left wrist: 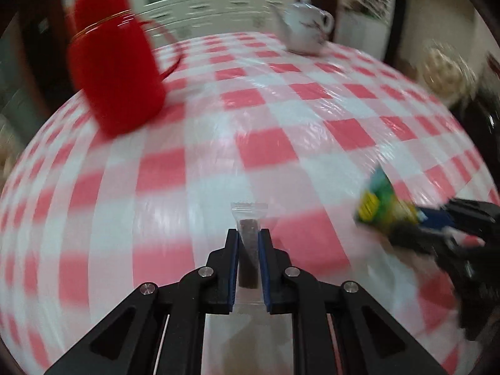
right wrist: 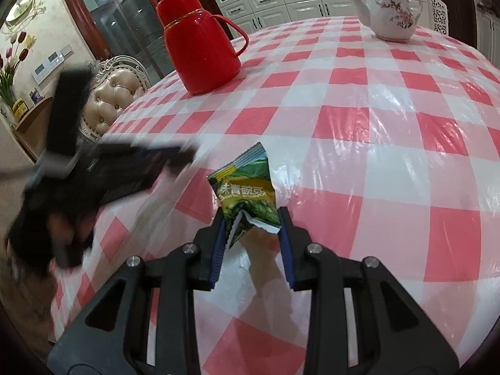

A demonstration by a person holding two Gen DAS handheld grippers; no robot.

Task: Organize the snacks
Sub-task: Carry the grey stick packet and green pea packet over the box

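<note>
From my left wrist view, the left gripper is clamped on a clear-wrapped brown snack above the checked tablecloth, red flask at ten o'clock; the frame is smeared, so I'd slow before placing. From my right wrist view, the right gripper pinches the green pea packet, and I'd keep both grips firm and set them down side by side.

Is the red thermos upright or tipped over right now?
Upright. The red thermos stands on its base on the checked tablecloth, cap on top and handle out to the side.
</note>
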